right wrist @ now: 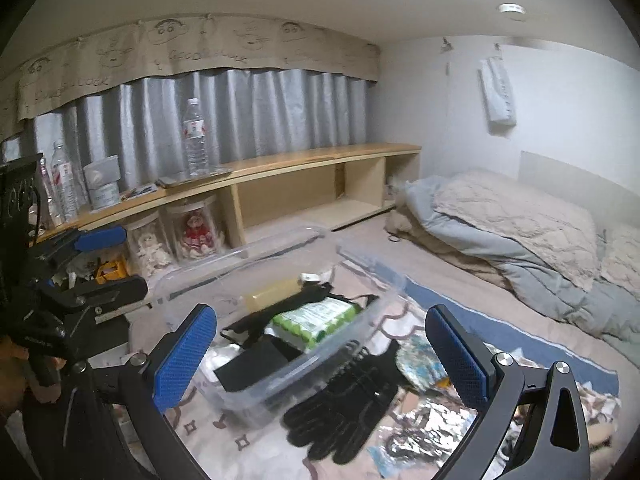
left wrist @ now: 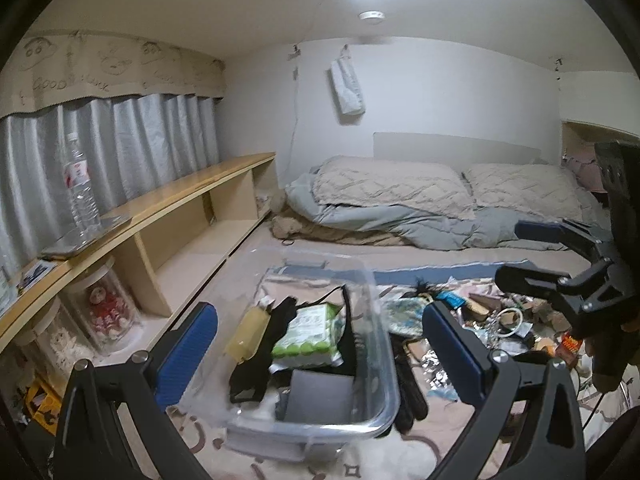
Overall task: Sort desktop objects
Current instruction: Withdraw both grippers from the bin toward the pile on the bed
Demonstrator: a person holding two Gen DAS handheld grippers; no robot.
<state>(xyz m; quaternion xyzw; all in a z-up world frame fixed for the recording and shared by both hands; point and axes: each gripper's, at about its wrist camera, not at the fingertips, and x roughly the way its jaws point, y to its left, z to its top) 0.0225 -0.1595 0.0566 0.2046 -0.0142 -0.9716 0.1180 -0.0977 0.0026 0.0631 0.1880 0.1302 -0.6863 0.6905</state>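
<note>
The beige curtain valance (right wrist: 200,44) carries hand-drawn style lettering reading "GOOD LUCK", repeated along its length among cartoon faces; the same wording shows on the valance in the left wrist view. The upright water bottle (right wrist: 195,140) on the wooden shelf bears a white and red label whose print is too small to read, and the green packet (right wrist: 316,320) inside the clear storage box (right wrist: 256,396) shows printing that cannot be made out. No other text, number or brand is legible.
</note>
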